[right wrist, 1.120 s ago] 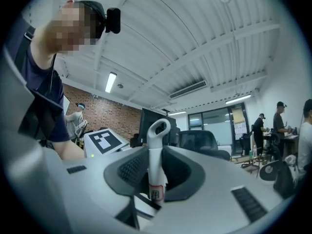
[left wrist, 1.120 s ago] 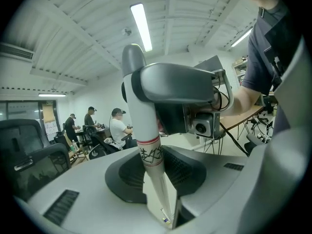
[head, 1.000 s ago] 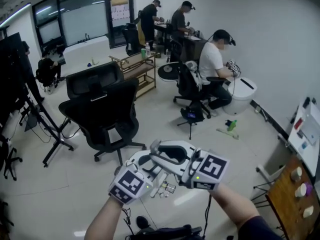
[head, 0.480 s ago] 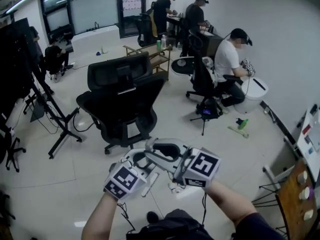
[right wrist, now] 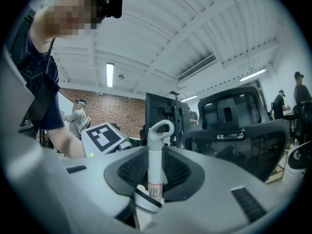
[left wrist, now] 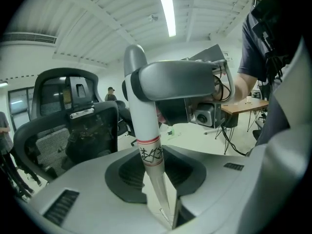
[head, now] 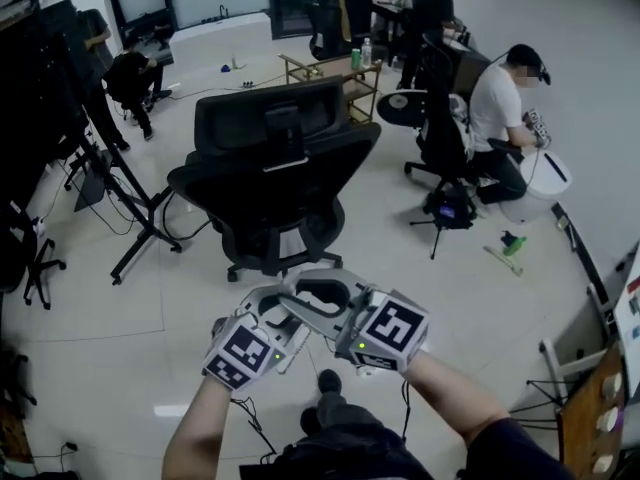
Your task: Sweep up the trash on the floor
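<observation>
The black mesh office chair (head: 270, 183) came nearer at 12 o'clock, so the trash is now unseen; the left hand-held gripper (left wrist: 157, 156) pinches a red-banded white handle (left wrist: 142, 111), the right hand-held gripper (right wrist: 155, 156) a loop-ended white handle (right wrist: 157, 145).

Black office chair (head: 270, 168) mid-frame, w/ tripod stand (head: 128, 196) to its left. Wooden cart (head: 345, 73) at upper centre. Seated person (head: 495, 108) in white shirt, upper right. Wooden table (head: 588, 420) at lower-right corner.
</observation>
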